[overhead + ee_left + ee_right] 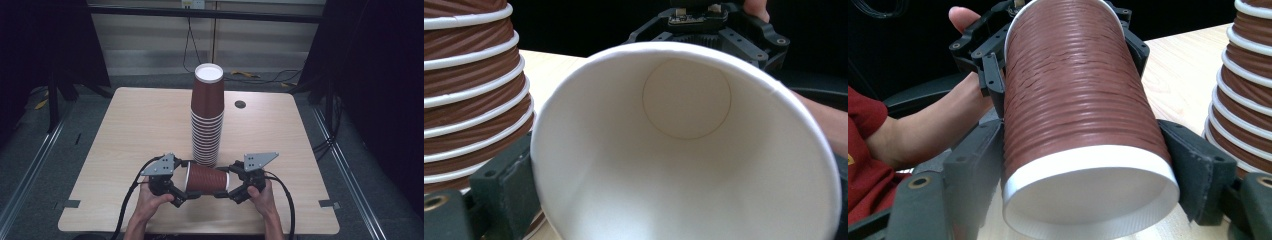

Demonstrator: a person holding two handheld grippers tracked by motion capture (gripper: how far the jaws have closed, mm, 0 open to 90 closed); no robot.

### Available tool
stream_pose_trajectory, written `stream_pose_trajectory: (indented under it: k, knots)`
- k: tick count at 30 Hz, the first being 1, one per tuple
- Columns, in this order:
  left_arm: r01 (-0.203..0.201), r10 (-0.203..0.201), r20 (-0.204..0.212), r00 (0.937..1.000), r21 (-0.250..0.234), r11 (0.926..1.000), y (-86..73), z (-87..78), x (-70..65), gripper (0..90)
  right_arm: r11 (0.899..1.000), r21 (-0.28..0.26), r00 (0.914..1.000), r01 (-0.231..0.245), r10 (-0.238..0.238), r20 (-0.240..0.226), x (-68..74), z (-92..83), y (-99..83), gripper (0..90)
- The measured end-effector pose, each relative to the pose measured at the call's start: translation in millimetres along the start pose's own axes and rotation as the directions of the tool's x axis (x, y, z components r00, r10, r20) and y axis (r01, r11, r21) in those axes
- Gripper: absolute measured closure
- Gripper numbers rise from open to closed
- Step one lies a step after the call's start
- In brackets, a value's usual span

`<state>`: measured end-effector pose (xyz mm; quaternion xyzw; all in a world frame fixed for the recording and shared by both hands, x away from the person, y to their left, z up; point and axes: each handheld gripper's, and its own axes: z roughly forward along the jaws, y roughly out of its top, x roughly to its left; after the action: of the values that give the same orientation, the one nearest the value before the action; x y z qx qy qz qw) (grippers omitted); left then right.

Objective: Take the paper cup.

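Note:
A single brown ribbed paper cup (pixel 207 179) lies level above the table's near edge, held between both grippers. My left gripper (pixel 182 181) is closed around its white-rimmed mouth end. The left gripper view looks straight into the white inside of the cup (pixel 684 150), with one black finger (pixel 506 187) against the rim. My right gripper (pixel 229 180) is shut on the cup's narrow base end, and its pads (pixel 1198 170) press both sides of the cup (pixel 1073 100). A tall stack of upside-down brown cups (pixel 207 120) stands just behind.
The stack (pixel 469 90) (pixel 1243 85) stands close beside the held cup. The light wooden table (pixel 140 130) has a small round hole (pixel 240 104) at the back right. Black curtains flank the table, and cables lie on the floor behind it.

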<state>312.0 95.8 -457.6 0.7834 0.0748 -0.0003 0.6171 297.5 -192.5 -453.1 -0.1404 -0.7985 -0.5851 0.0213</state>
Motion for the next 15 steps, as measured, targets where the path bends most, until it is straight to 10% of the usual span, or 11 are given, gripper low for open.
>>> stream_pose_trajectory:
  k: [15]
  knots:
    - [0.009, -0.007, -0.055, 0.9985, 0.039, 0.9992, 3.0, -9.5, 3.1, 5.3, 0.999, -0.041, 0.9967, -0.002, 0.006, 0.081, -0.5, -2.7, -3.7, 14.2]
